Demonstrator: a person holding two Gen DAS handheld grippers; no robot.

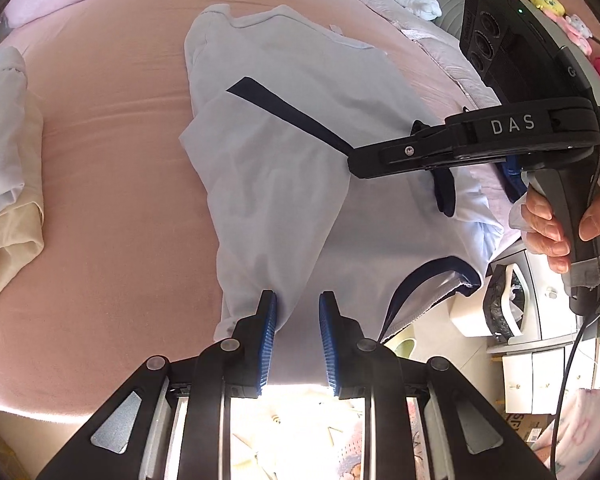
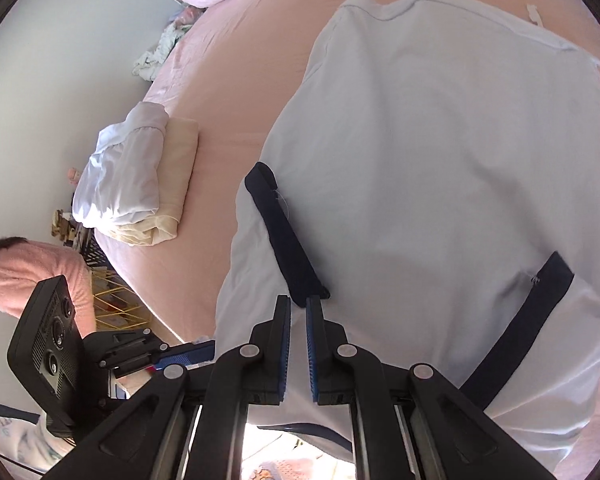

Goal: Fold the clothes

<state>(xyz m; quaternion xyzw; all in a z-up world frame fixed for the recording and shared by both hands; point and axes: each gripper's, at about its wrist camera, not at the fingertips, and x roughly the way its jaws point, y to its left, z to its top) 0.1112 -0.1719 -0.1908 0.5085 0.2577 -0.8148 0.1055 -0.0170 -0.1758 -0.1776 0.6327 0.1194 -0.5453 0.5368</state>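
Both grippers are gripping the same pale shirt (image 1: 300, 152) by its near edge, fabric draping away from them onto the pink bed (image 1: 112, 128).

Left gripper (image 1: 298, 312): jaws are standing slightly apart with a gathered fold of the shirt running down between them; it looks pinched rather than loose. Right gripper (image 2: 298, 312): jaws nearly closed on thin cloth, just short of the dark navy trim strip (image 2: 288, 236). In the left view it is clamping side-on at the trim end, the person's hand (image 1: 556, 216) wrapping its handle.

Judgement: the 2 grips are lifting 1 edge for a fold. To do it well, keep both pinches level and the edge taut between them, carrying it straight ahead of the tools so the trim lands square.

Room: bare sheet is lying ahead and left of the left tool. A stack of folded clothes (image 2: 140, 184) is sitting well off to the left. The mattress edge is close beneath both tools.
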